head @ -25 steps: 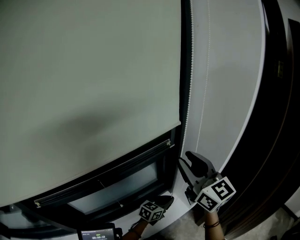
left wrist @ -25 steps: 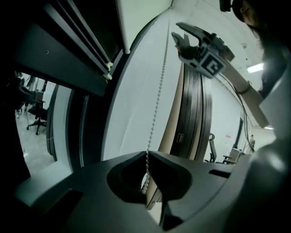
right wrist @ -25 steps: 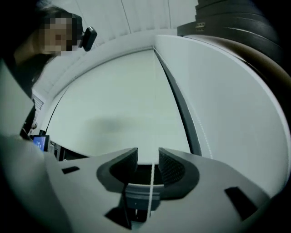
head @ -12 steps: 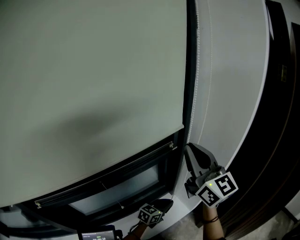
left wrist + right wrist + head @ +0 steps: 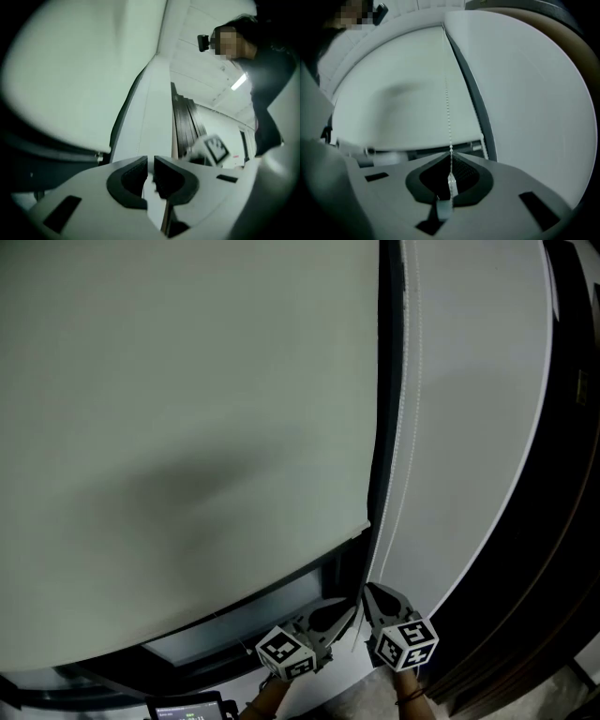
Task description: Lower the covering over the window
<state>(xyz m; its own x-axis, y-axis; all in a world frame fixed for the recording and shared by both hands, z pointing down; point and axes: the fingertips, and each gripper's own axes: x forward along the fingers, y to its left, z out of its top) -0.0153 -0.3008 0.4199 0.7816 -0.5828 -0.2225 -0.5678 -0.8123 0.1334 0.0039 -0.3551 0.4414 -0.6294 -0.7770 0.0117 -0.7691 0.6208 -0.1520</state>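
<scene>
**Colleague:** Where are you in it?

**Me:** Mid-pull, I judge. My right gripper [image 5: 451,177] has just closed its jaws on the bead chain [image 5: 448,112], which runs up taut from them. My left gripper [image 5: 149,174], beside it, has just been opening. Its jaws stand a narrow gap apart, and I cannot tell whether a strand lies in it.

**Colleague:** And the covering?

**Me:** The roller blind [image 5: 187,427] hides most of the window. A strip of window glass [image 5: 246,626] is bare below its bottom edge. Next I reckon on a steady downward draw with the right, with the left taking a fresh hold higher on the chain.

**Colleague:** Any writing?

**Me:** None I can read. The marker cubes [image 5: 284,653] bear only square patterns, and the print on the small screen [image 5: 190,707] is too tiny to make out.
</scene>
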